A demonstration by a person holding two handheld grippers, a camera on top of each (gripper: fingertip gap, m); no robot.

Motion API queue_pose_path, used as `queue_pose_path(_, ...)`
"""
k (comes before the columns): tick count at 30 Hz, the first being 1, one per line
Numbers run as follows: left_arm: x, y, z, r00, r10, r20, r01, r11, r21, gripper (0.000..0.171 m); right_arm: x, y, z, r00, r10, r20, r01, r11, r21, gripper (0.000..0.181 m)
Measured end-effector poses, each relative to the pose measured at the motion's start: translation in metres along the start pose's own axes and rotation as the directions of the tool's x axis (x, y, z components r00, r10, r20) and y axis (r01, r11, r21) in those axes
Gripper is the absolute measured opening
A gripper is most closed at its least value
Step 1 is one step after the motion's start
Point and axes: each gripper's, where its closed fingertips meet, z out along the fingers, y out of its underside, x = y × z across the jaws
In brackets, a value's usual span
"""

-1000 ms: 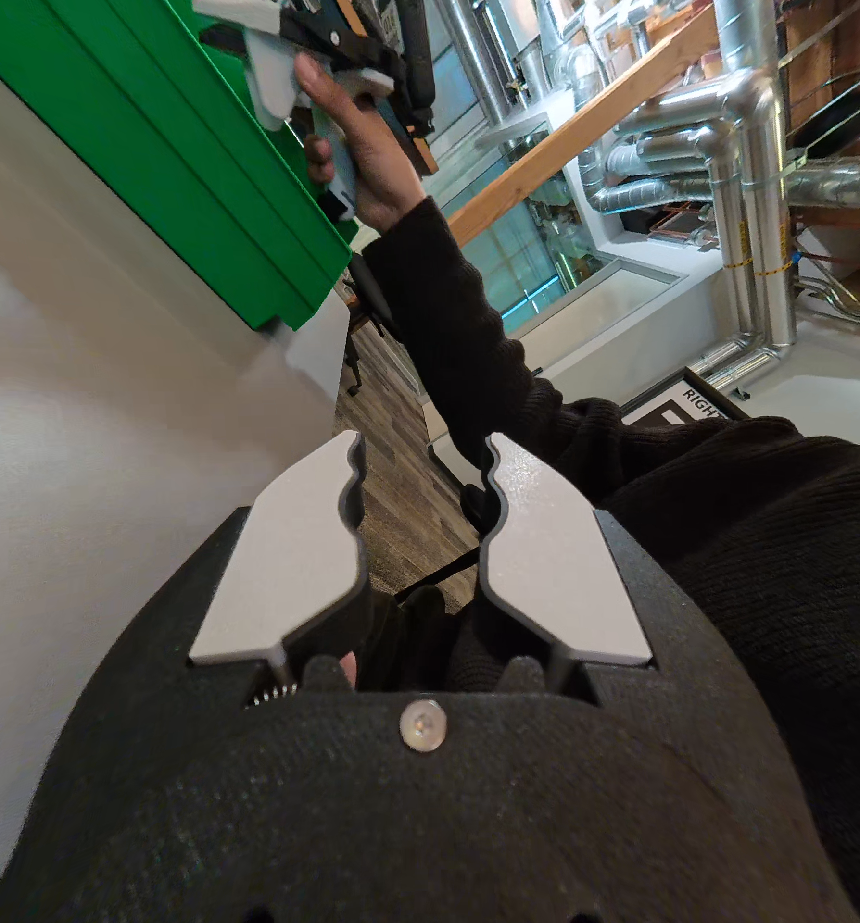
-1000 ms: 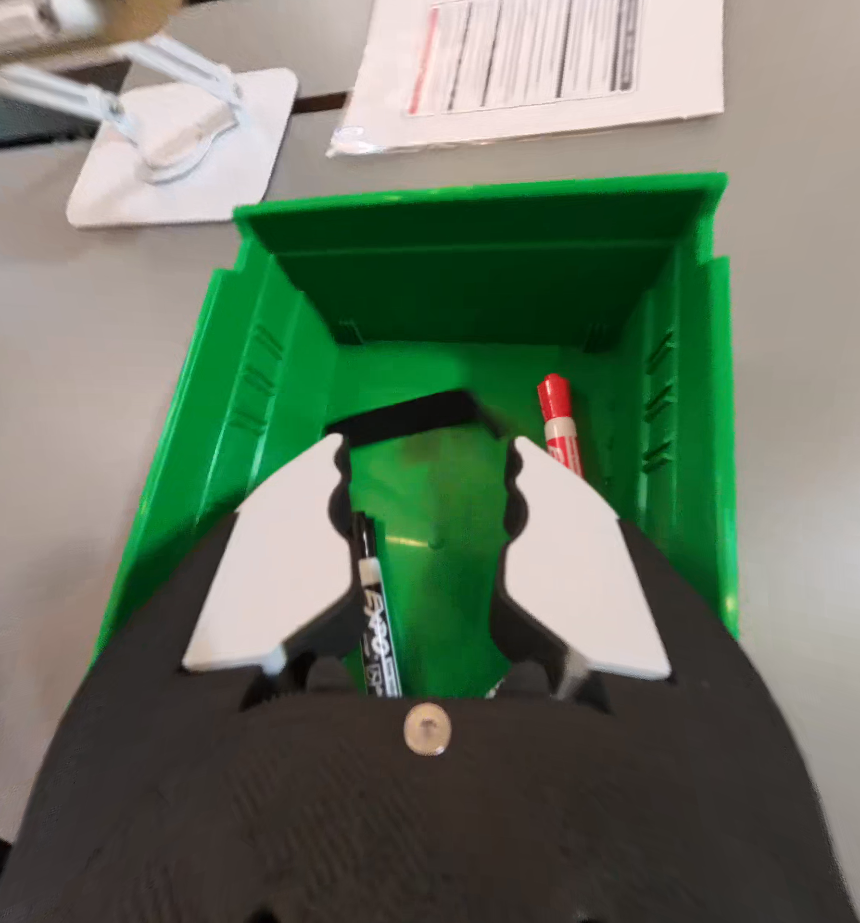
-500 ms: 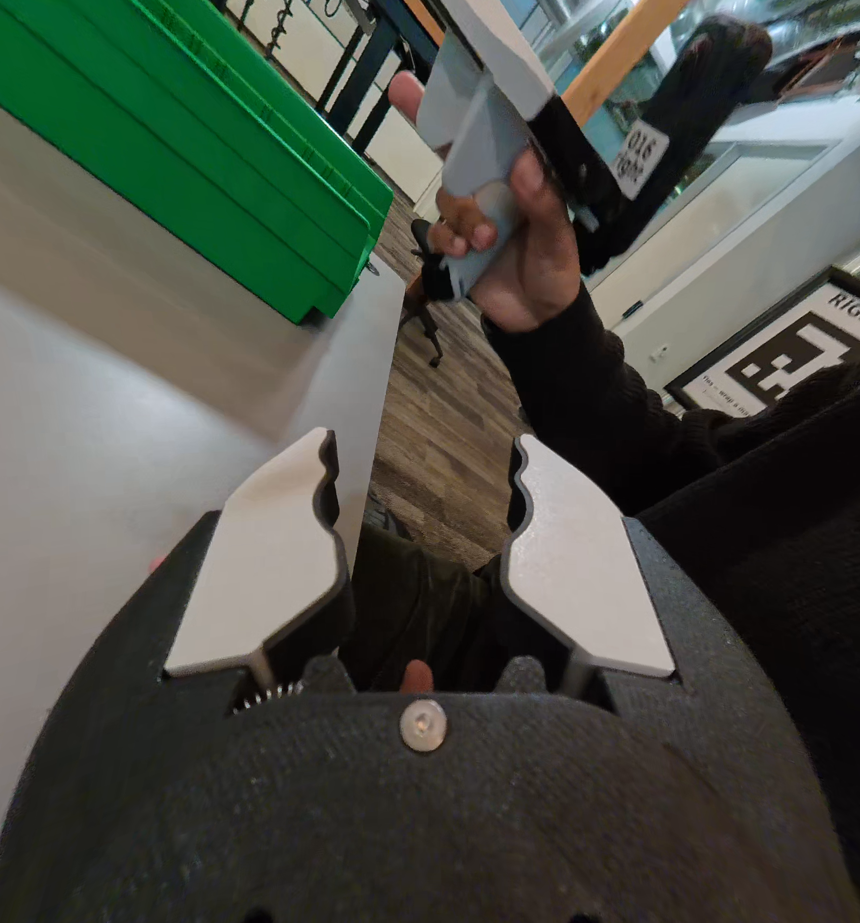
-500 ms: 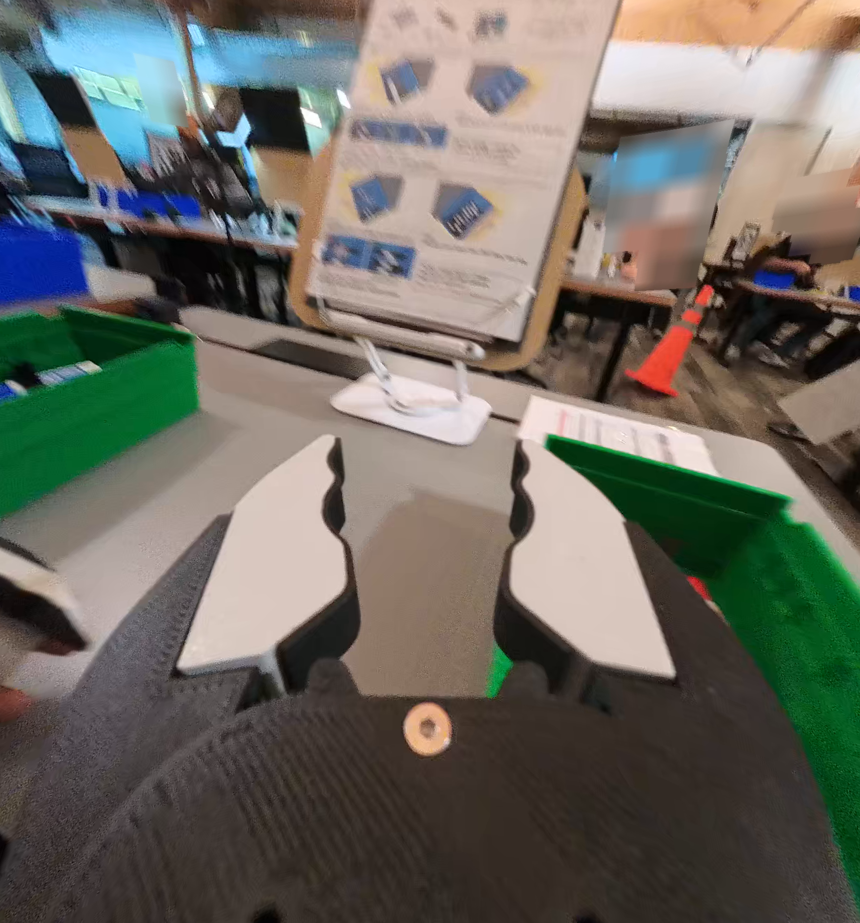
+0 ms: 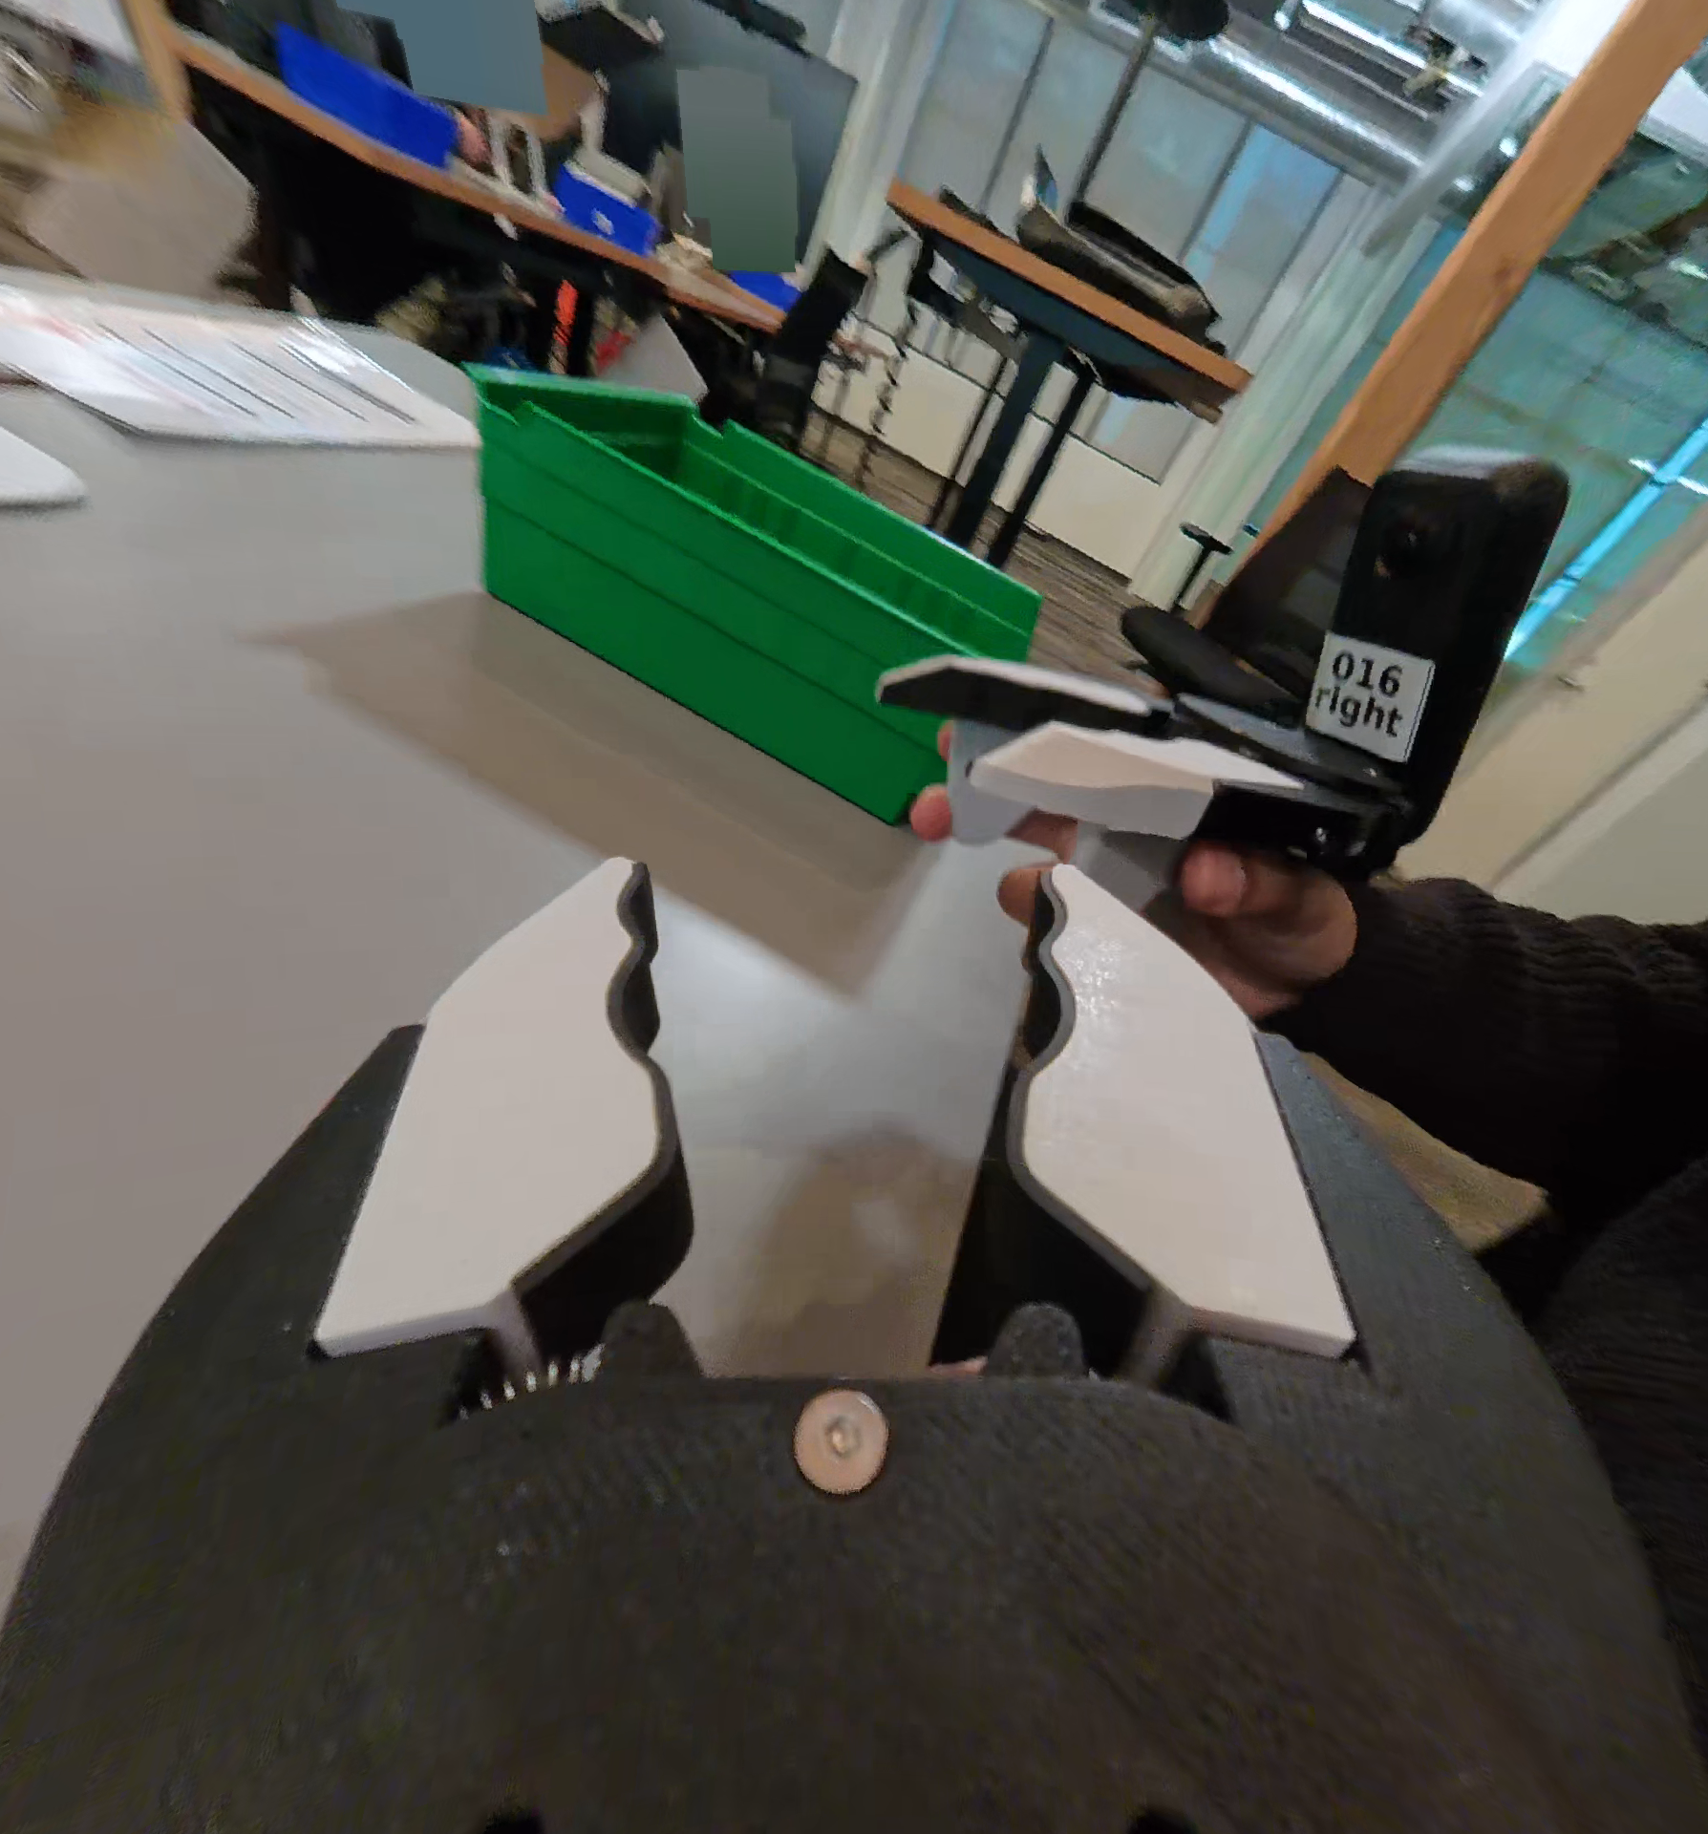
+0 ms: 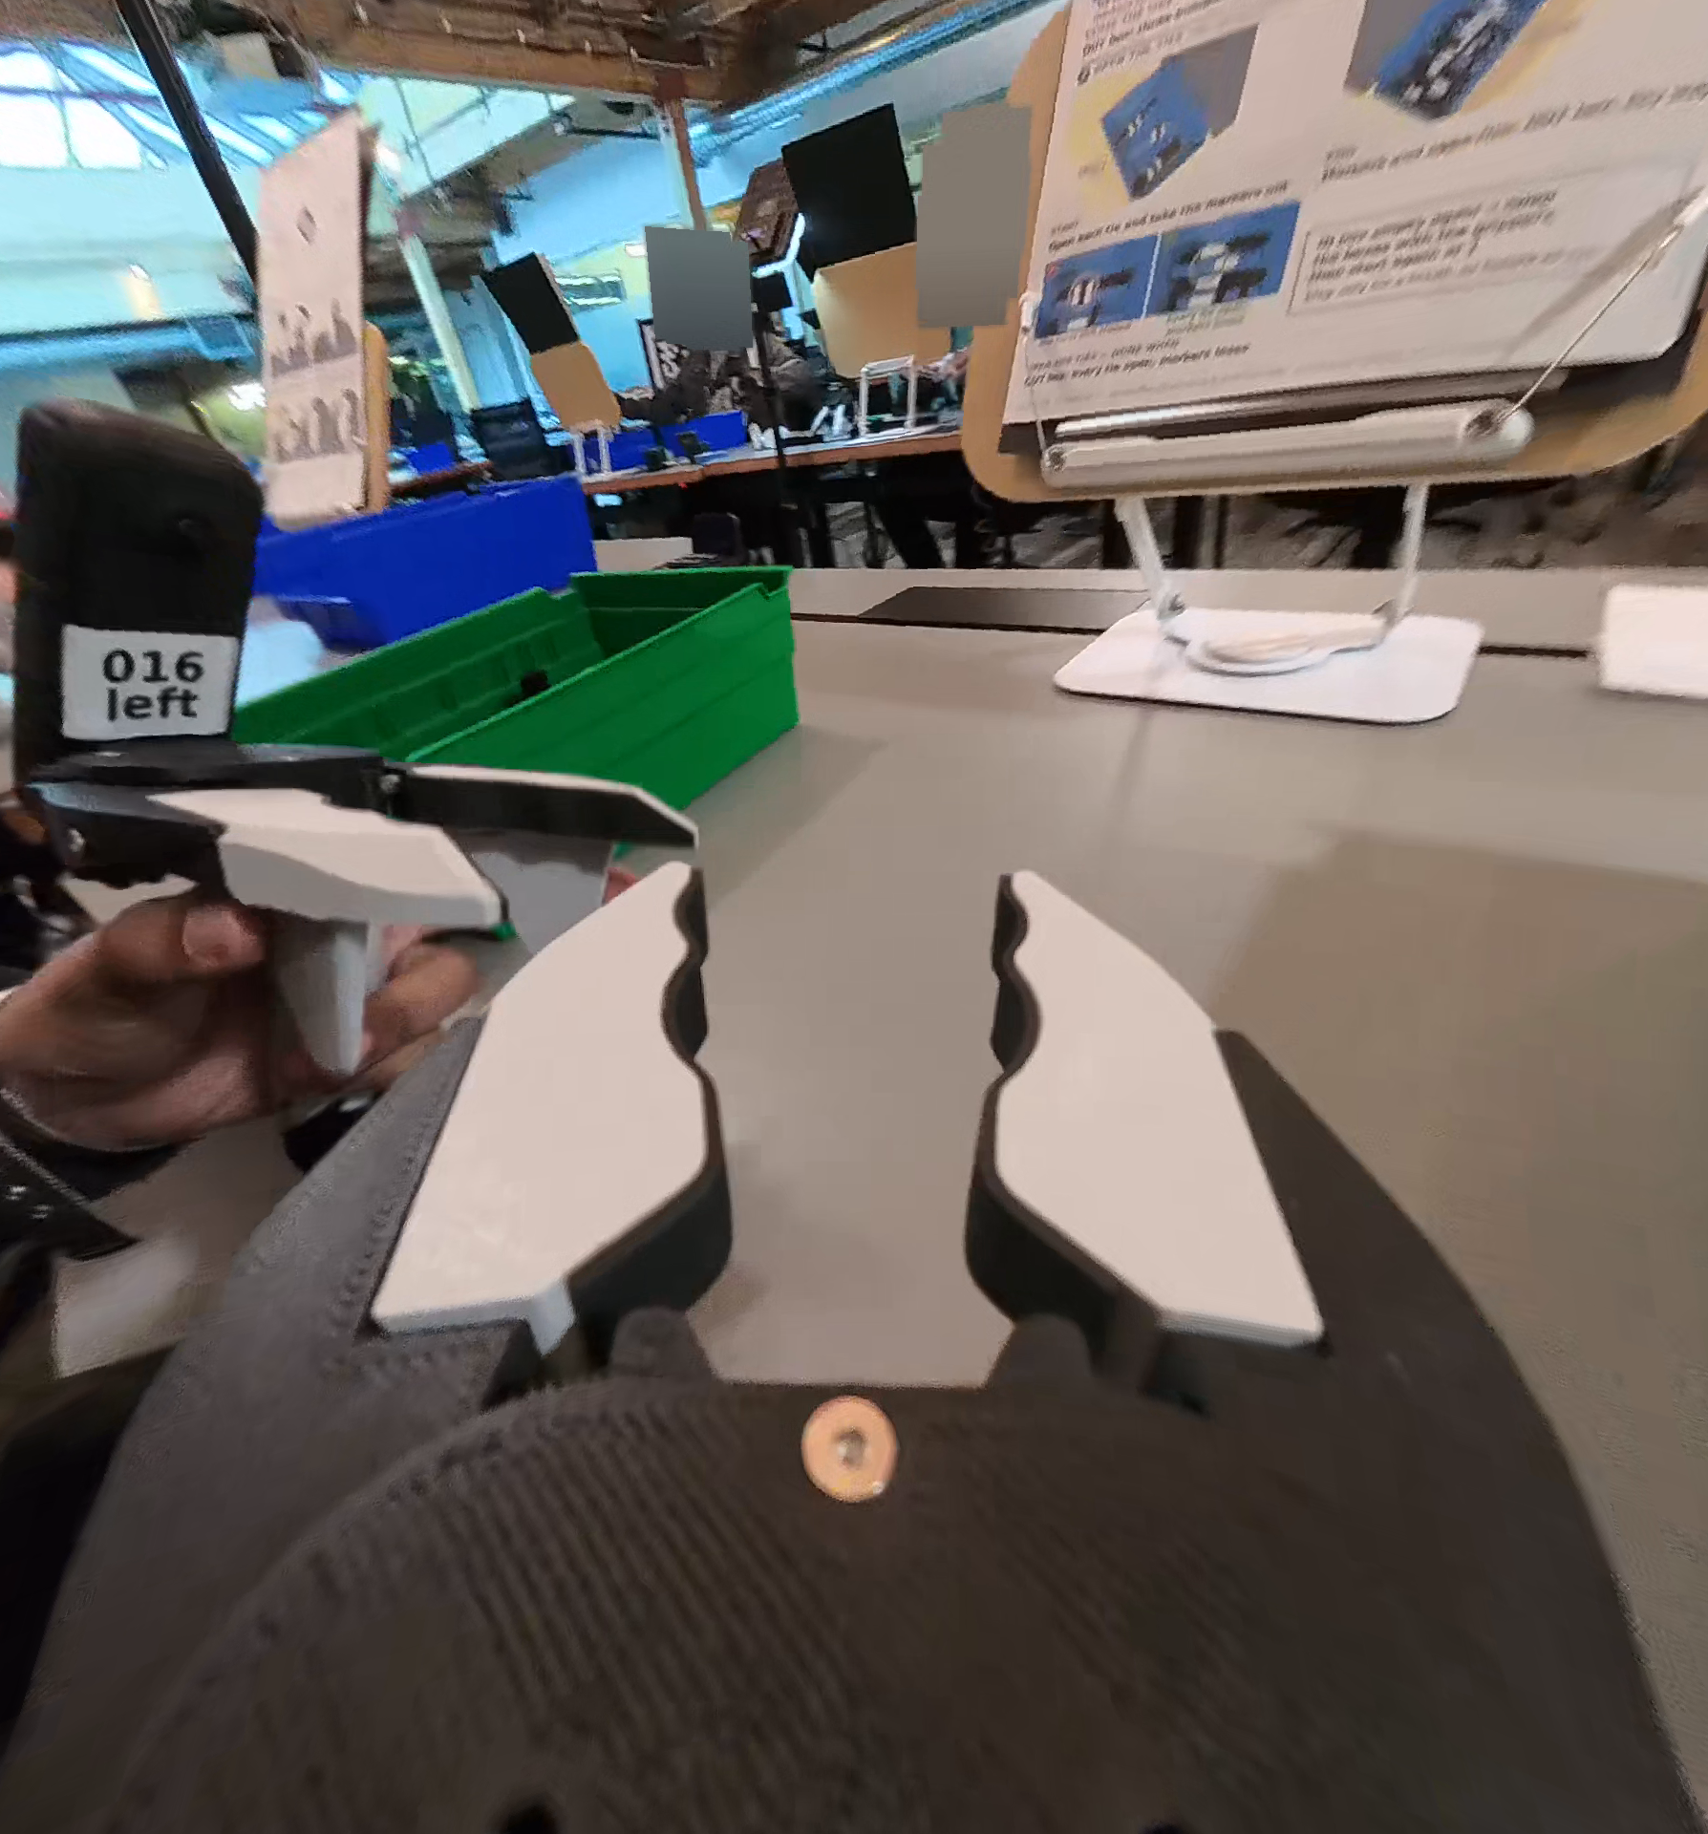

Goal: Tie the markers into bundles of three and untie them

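Left gripper (image 5: 835, 898) and right gripper (image 6: 845, 908) held wide, empty, over grey tabletop (image 6: 1227, 893). Green rigid plastic bin (image 5: 731, 605) ahead-left of right claw; likely light, rim graspable.

Both wrist cameras look low across the grey table (image 5: 185, 754) (sharing it), each facing the other's gripper.

A wide workshop is shown: a smooth grey counter (image 5: 185, 744), wood-topped black-legged desks (image 5: 1058, 288) on dark plank flooring (image 5: 1068, 595), a slanting timber post (image 5: 1485, 248), and daylit glass walls (image 5: 1624, 327).
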Motion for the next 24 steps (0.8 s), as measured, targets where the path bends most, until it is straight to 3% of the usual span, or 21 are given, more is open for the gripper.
queue_pose_path(3, -0.018, -0.032, -0.028, 0.984, 0.083, 0.155, -0.1, 0.989, 0.104, 0.074, -0.003, 0.005, 0.006, 0.998, 0.043, 0.038, -0.043, 0.999, -0.017, 0.054)
queue_pose_path(5, -0.043, -0.061, -0.06, 0.928, 0.139, 0.346, -0.202, 0.967, 0.154, 0.081, -0.006, 0.006, 0.009, 0.996, 0.052, 0.066, -0.051, 0.999, -0.017, 0.052)
queue_pose_path(8, -0.102, -0.104, -0.134, 0.715, 0.147, 0.684, -0.307, 0.944, 0.118, 0.08, -0.013, 0.008, 0.014, 0.993, 0.056, 0.1, -0.054, 0.998, -0.025, 0.051)
queue_pose_path(9, -0.122, -0.114, -0.158, 0.639, 0.136, 0.757, -0.302, 0.95, 0.085, 0.076, -0.016, 0.009, 0.016, 0.992, 0.058, 0.111, -0.055, 0.998, -0.031, 0.051)
queue_pose_path(11, -0.159, -0.122, -0.193, 0.551, 0.153, 0.82, -0.252, 0.968, -0.011, 0.065, -0.02, 0.011, 0.019, 0.989, 0.07, 0.134, -0.065, 0.997, -0.04, 0.05)
queue_pose_path(13, -0.202, -0.109, -0.211, 0.505, 0.185, 0.843, -0.124, 0.982, -0.142, 0.058, -0.023, 0.011, 0.021, 0.985, 0.088, 0.15, -0.082, 0.996, -0.042, 0.05)
queue_pose_path(15, -0.235, -0.069, -0.209, 0.548, 0.154, 0.822, 0.129, 0.956, -0.265, 0.056, -0.026, 0.01, 0.022, 0.982, 0.095, 0.162, -0.089, 0.995, -0.043, 0.049)
queue_pose_path(17, -0.254, -0.043, -0.197, 0.593, 0.056, 0.803, 0.286, 0.918, -0.275, 0.057, -0.025, 0.01, 0.022, 0.984, 0.085, 0.158, -0.08, 0.996, -0.042, 0.049)
queue_pose_path(19, -0.275, -0.038, -0.197, 0.549, 0.078, 0.832, 0.294, 0.914, -0.279, 0.057, -0.023, 0.01, 0.022, 0.986, 0.074, 0.147, -0.069, 0.997, -0.04, 0.048)
queue_pose_path(22, -0.301, -0.025, -0.212, 0.448, 0.237, 0.862, 0.336, 0.849, -0.407, 0.059, -0.02, 0.011, 0.021, 0.988, 0.072, 0.133, -0.067, 0.997, -0.041, 0.047)
queue_pose_path(24, -0.312, -0.026, -0.213, 0.418, 0.266, 0.869, 0.346, 0.838, -0.423, 0.058, -0.016, 0.015, 0.021, 0.99, 0.075, 0.124, -0.069, 0.996, -0.054, 0.046)
